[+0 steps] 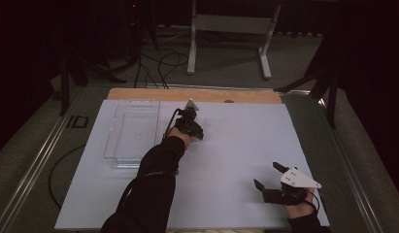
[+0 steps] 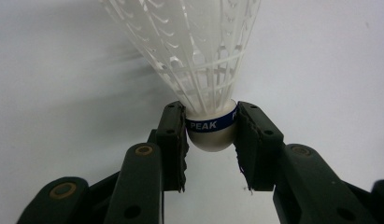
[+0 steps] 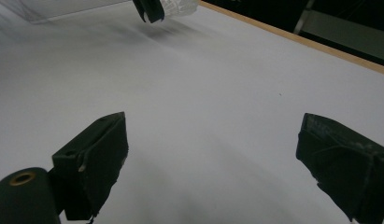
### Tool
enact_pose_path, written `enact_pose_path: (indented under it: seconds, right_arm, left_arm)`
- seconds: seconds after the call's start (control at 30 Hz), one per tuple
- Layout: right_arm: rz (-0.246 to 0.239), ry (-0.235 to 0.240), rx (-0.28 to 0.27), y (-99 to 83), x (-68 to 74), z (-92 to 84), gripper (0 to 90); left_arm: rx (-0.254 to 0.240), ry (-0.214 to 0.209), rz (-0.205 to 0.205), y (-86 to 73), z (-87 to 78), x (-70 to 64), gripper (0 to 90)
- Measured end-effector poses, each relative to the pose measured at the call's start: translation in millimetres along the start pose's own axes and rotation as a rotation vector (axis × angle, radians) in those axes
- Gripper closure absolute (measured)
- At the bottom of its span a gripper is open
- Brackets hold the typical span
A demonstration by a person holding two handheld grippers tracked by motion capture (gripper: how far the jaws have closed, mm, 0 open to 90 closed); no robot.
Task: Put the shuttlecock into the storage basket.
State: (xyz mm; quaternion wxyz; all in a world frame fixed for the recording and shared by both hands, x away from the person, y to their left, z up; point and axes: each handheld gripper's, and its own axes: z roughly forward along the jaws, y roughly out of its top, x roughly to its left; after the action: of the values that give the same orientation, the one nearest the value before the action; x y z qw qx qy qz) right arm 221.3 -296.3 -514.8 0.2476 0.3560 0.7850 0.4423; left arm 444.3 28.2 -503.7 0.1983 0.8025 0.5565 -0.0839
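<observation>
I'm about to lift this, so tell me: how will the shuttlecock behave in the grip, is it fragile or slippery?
The shuttlecock is probably very light: its skirt is thin open white lattice. That lattice looks easily crushed, so holding the rounded cap, as the left tool does, seems safer. The cap is smooth and domed, so it could slip or pivot between the pads.

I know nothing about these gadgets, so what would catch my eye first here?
First, the white plastic shuttlecock, pinched by its rounded cork base with the blue band between the jaws of the left gripper, far out over the white table sheet. Next, a clear plastic tray lies just left of that hand. The right gripper rests near the sheet's front right corner, jaws wide apart with nothing between them.
</observation>
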Motion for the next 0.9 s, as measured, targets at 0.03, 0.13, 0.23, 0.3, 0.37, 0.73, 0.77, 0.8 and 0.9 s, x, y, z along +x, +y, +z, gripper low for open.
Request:
enact_pose_path:
  seconds: [0.03,0.13,0.23,0.3,0.37,0.73,0.77,0.8,0.9]
  right_arm:
    - [0.0,-0.001,0.001,0.0,-0.1,-0.2,9.3]
    - [0.001,-0.003,0.0,0.2,-0.1,-0.5,9.3]
    - [-0.004,-0.006,0.0,0.0,-0.3,-0.6,9.3]
    - [-0.005,-0.006,0.001,-0.1,-0.4,-0.7,9.3]
    - [-0.007,-0.008,0.001,-0.1,-0.4,-0.8,9.3]
    - [-0.01,-0.006,-0.009,0.5,0.2,-1.3,9.3]
    - [-0.007,0.0,-0.014,0.7,0.2,-2.2,9.3]
    - [-0.006,0.002,-0.016,0.8,0.1,-2.4,9.3]
    - [-0.009,0.009,-0.014,0.4,0.2,-1.2,9.3]
  left_arm:
    - [0.006,0.003,0.019,-0.1,-1.1,-0.6,65.2]
    - [0.029,0.015,0.056,-0.1,-3.6,-0.9,65.2]
    - [0.06,0.042,0.16,-1.2,-11.7,-6.9,65.2]
    - [0.072,0.055,0.214,-0.9,-18.2,-11.9,65.3]
    - [0.086,0.068,0.273,-0.8,-27.1,-16.4,65.3]
    - [0.202,0.038,0.538,-14.8,-44.4,-32.6,65.3]
    - [0.21,0.033,0.544,-15.7,-45.8,-32.2,65.3]
    - [0.212,0.034,0.564,-17.9,-47.9,-32.3,65.3]
    - [0.219,0.027,0.598,-21.2,-54.9,-32.4,65.3]
